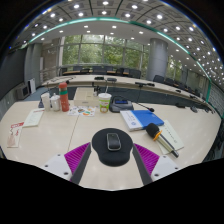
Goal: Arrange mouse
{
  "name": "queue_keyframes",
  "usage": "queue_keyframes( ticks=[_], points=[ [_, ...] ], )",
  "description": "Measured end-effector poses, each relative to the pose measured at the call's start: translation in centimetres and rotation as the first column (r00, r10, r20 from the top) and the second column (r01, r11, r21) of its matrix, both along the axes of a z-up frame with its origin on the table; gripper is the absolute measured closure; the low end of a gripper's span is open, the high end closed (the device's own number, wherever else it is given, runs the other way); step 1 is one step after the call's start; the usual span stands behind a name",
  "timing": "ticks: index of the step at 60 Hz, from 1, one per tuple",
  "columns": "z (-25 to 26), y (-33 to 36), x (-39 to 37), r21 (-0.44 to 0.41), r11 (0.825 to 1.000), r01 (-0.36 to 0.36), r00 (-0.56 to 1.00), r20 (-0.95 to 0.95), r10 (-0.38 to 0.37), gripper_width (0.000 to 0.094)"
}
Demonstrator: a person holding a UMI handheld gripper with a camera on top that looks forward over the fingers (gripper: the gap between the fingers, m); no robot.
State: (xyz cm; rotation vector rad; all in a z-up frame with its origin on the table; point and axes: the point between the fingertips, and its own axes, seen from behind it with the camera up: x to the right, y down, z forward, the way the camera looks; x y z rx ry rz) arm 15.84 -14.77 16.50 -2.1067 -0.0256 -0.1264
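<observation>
In the gripper view, the mouse (113,143) is seen on a round dark mouse pad (113,137) near the table's (60,140) near edge, standing between the spread fingers of the gripper (112,158) with a gap visible at either side, so nothing is pinched yet. For a clean grasp, the pink pads (77,154) would best be brought level with the mouse's flanks and closed evenly, so that it is not twisted or pushed toward the blue book (147,117) and green cup (104,101) beyond.
</observation>
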Motion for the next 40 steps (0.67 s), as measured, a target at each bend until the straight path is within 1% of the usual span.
queue_keyframes(
  ticks=[11,19,26,40],
  points=[
    [3.5,-9.5,-1.4,0.015,1.000,0.000,1.000,0.025,-0.001,0.0080],
    [4.6,-14.3,-1.9,0.023,1.000,0.006,1.000,0.020,-0.006,0.0081],
    [5.3,-16.6,-2.1,0.031,1.000,0.005,1.000,0.010,-0.005,0.0082],
    [6.7,-18.2,-1.9,0.068,0.998,-0.012,0.999,0.051,0.009,0.0084]
  ],
)
